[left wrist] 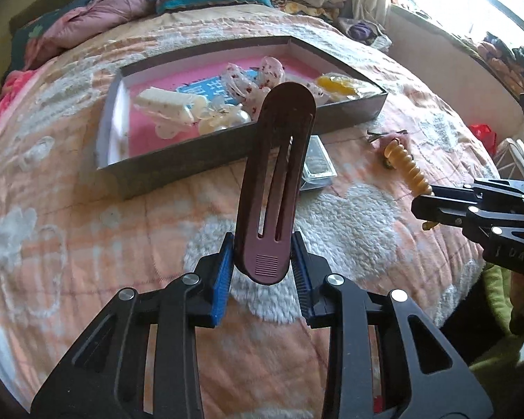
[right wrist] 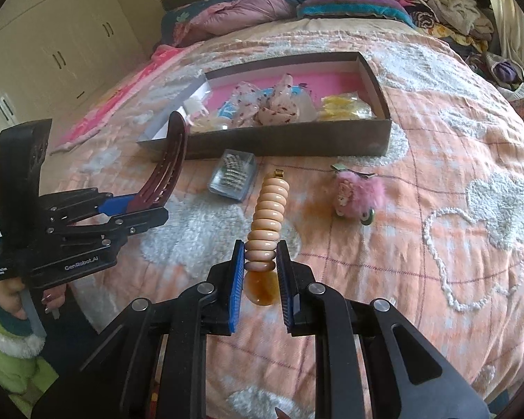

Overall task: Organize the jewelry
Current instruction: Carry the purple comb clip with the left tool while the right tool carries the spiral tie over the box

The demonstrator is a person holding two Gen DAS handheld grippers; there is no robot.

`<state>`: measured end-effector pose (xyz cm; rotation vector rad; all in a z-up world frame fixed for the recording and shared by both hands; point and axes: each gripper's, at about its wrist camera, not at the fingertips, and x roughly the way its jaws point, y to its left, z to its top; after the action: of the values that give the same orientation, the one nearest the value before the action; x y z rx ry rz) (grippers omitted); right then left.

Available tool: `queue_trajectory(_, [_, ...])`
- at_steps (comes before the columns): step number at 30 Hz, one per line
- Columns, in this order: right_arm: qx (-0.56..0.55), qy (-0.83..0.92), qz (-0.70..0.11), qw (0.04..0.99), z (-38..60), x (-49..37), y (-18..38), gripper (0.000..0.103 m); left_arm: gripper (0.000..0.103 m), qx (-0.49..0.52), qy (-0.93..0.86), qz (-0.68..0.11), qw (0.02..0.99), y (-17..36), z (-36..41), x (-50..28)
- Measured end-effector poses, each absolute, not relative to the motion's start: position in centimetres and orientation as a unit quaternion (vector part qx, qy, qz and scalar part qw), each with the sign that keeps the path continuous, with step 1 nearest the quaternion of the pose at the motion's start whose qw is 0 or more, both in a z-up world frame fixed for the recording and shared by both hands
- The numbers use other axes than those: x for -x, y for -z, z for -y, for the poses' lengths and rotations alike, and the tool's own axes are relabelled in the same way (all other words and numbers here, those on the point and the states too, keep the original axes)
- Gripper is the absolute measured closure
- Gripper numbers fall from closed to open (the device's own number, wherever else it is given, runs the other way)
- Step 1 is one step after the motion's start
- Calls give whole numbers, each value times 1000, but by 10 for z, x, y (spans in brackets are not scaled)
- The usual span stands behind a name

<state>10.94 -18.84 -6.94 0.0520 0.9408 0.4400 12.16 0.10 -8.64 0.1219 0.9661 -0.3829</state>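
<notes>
In the left wrist view, the maroon hair clip point(left wrist: 274, 181) covers part of the box point(left wrist: 178, 160) front wall and some of the pieces inside, and hides most of the small clear case point(left wrist: 318, 171) behind it. The right claw point(left wrist: 433, 209) is cut off by the right edge, and it hides the lower end of the ribbed amber clip point(left wrist: 407, 167). The print on the blue card point(left wrist: 206, 89) in the box is too blurred to read. In the right wrist view, the contents of that clear case point(right wrist: 232, 174) are too small to tell.
</notes>
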Motion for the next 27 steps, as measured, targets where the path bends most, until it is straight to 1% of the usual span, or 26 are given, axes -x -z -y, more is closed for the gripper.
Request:
queue_trajectory(15, [-13, -263, -411, 873, 156, -93, 27, 85, 79, -16, 118, -436, 892, 39, -39, -97])
queue_trajectory(27, [-9, -274, -373, 886, 145, -104, -10, 85, 79, 10, 96, -414, 905, 6, -50, -115])
